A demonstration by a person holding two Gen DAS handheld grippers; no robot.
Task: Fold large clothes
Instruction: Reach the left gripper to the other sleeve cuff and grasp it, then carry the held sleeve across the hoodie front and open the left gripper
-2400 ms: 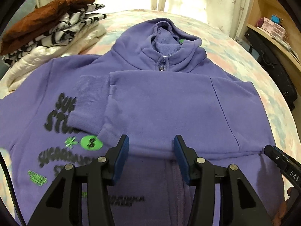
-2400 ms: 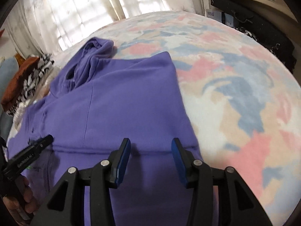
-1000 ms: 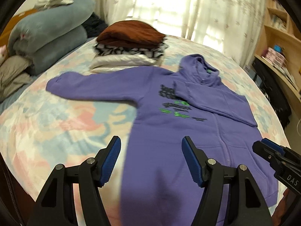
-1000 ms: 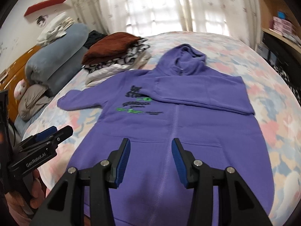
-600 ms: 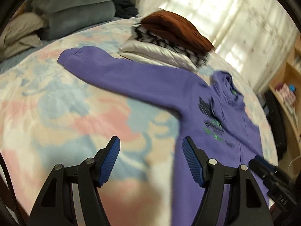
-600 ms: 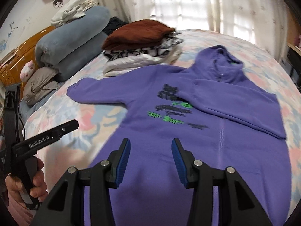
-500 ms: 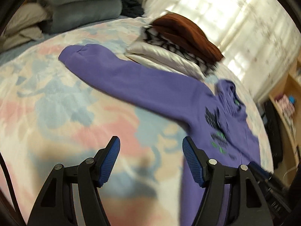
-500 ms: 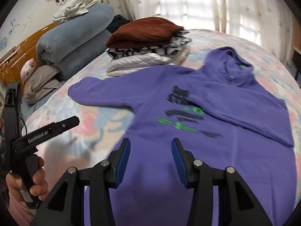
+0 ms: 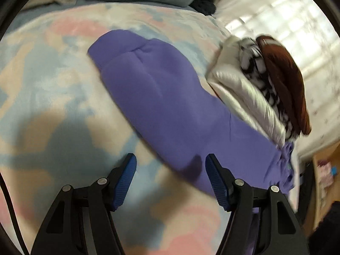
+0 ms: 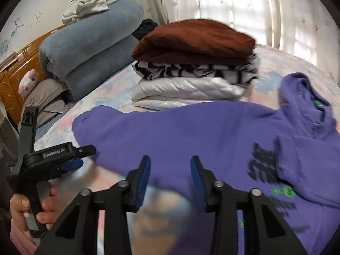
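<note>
Right wrist view is taking in the bed (image 10: 119,80), its pastel patchwork cover filling most of the frame. Lying flat across it is the purple hoodie (image 10: 191,127), front up, with one sleeve (image 10: 110,123) stretching out sideways toward the headboard side and the other sleeve (image 10: 301,159) lying folded across the chest, partly covering the black and green print. Rolled grey-blue blankets (image 10: 91,46) are resting by the orange headboard. Just beyond the outstretched sleeve, a stack of folded clothes (image 10: 195,63) is sitting on the bed, brown on top, black-and-white in the middle, shiny white at the bottom.

The right gripper (image 10: 170,176) is hovering over the hoodie's lower edge; its fingers have just been closing yet are standing apart with nothing between them. To its left, a hand (image 10: 31,210) is gripping the handle of the left gripper (image 10: 78,157), which is pointing toward the sleeve's cuff.

In the left wrist view, the left gripper (image 9: 170,176) is hanging above the sleeve (image 9: 170,106), fingers spread wide and touching no cloth.
</note>
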